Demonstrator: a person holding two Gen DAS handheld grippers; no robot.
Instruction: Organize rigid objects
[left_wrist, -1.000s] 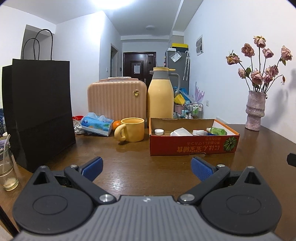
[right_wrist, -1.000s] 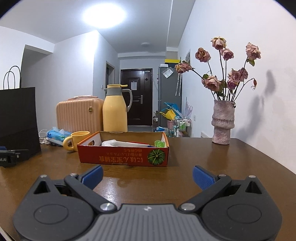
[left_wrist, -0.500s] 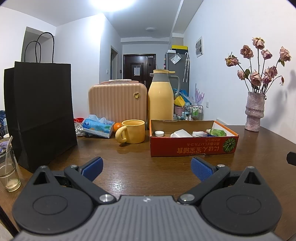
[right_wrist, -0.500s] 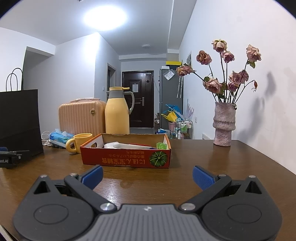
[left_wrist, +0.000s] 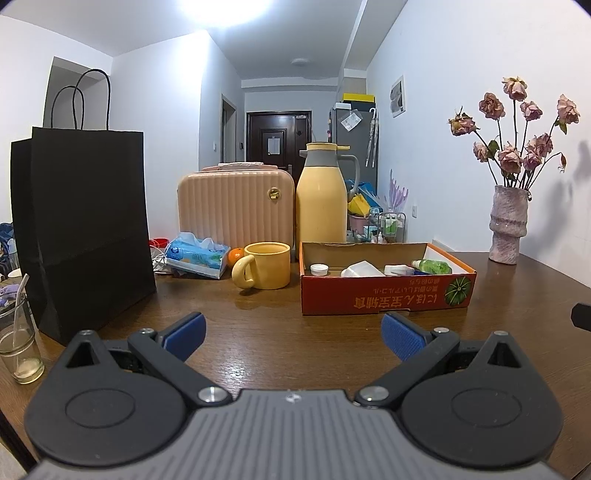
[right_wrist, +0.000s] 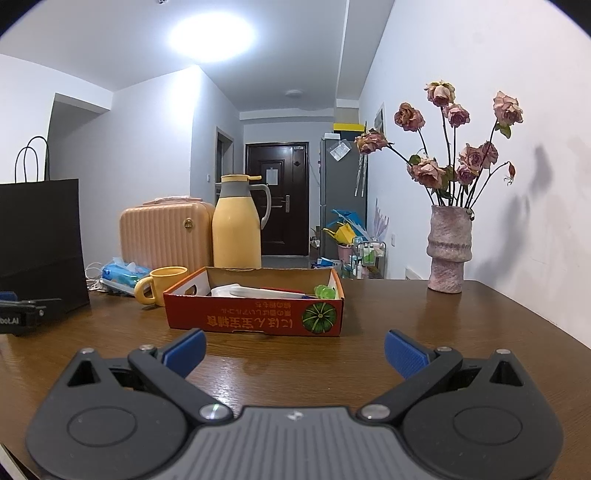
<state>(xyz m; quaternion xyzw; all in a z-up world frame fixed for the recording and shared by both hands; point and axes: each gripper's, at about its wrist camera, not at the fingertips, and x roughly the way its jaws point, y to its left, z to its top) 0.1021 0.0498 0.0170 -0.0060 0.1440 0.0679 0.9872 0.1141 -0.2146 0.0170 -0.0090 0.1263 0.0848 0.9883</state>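
Note:
An orange cardboard box (left_wrist: 384, 301) (right_wrist: 255, 321) stands on the brown table, holding a white cap, white containers and a green bottle (left_wrist: 432, 266). A yellow mug (left_wrist: 264, 265) (right_wrist: 160, 285) sits left of it, with a yellow thermos jug (left_wrist: 321, 199) (right_wrist: 238, 225) behind. My left gripper (left_wrist: 291, 332) hovers open above the table, short of the box, nothing between its blue pads. My right gripper (right_wrist: 293, 349) is open too, facing the box's front from close by. The left gripper's body (right_wrist: 22, 317) shows at the right wrist view's left edge.
A black paper bag (left_wrist: 81, 225) stands at the left beside a glass with a straw (left_wrist: 18, 345). A peach case (left_wrist: 234, 206), tissue pack (left_wrist: 195, 254) and orange (left_wrist: 235, 255) sit at the back. A pink vase of dried roses (left_wrist: 508, 229) (right_wrist: 448, 251) stands at the right.
Both grippers have drawn back and risen slightly, so the box and mug look a little farther away. Both stay open.

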